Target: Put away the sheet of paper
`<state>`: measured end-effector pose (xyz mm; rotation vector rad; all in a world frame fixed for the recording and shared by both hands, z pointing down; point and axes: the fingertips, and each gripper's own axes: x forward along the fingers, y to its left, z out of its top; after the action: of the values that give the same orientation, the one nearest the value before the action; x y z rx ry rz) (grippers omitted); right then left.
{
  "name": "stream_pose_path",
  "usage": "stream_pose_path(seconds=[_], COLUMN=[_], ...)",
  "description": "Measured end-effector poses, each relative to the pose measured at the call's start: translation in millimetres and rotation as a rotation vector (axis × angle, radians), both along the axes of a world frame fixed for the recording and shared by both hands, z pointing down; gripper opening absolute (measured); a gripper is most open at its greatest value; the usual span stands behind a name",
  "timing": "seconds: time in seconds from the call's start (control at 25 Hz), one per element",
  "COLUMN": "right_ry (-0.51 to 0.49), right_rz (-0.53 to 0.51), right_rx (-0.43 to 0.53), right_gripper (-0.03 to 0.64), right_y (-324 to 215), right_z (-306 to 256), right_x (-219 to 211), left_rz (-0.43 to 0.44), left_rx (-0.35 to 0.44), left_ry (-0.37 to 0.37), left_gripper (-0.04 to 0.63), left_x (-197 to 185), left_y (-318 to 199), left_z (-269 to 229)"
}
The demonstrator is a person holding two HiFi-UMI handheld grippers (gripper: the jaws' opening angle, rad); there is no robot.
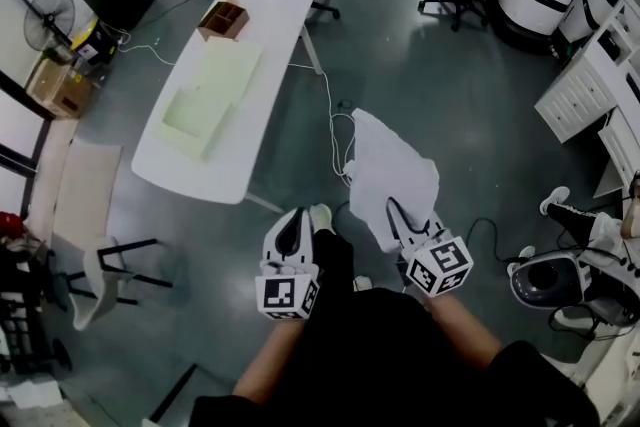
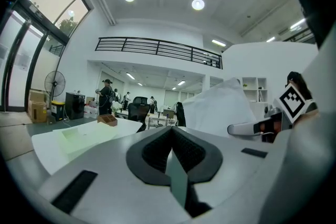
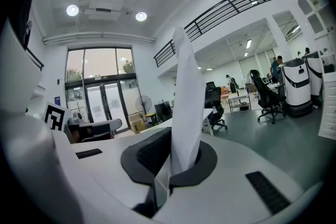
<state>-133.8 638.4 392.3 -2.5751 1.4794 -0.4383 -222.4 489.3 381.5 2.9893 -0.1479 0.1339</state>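
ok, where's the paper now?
Head view, right of centre: sheet of paper pinched in the right gripper, over the floor beside the white table.

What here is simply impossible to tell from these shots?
- Head view: what the brown box on the white table holds; too small.
- Head view: the person's hands, hidden under the marker cubes of the left gripper and right gripper.
- Right gripper view: the room straight ahead, blocked by the sheet of paper in its fingers.
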Motion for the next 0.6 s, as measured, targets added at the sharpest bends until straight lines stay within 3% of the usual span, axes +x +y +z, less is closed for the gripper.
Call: stream_pose_path(seconds=[0.28, 0.6], right_ry=[-0.002, -0.011], right_rz=[0.011, 0.021], right_rx=[-0.032, -0.079], right_gripper=[-0.002, -0.002], right_y=[-37, -113], right_z=[5, 3], right_x=[74, 173], left_rz=[0.036, 0.068], left_rx=[-0.016, -0.029], left_ry=[-0.009, -0.047], left_gripper=[0.003, 0.003], left_x=[80, 182], left_y=[-38, -120], left_z=[9, 14])
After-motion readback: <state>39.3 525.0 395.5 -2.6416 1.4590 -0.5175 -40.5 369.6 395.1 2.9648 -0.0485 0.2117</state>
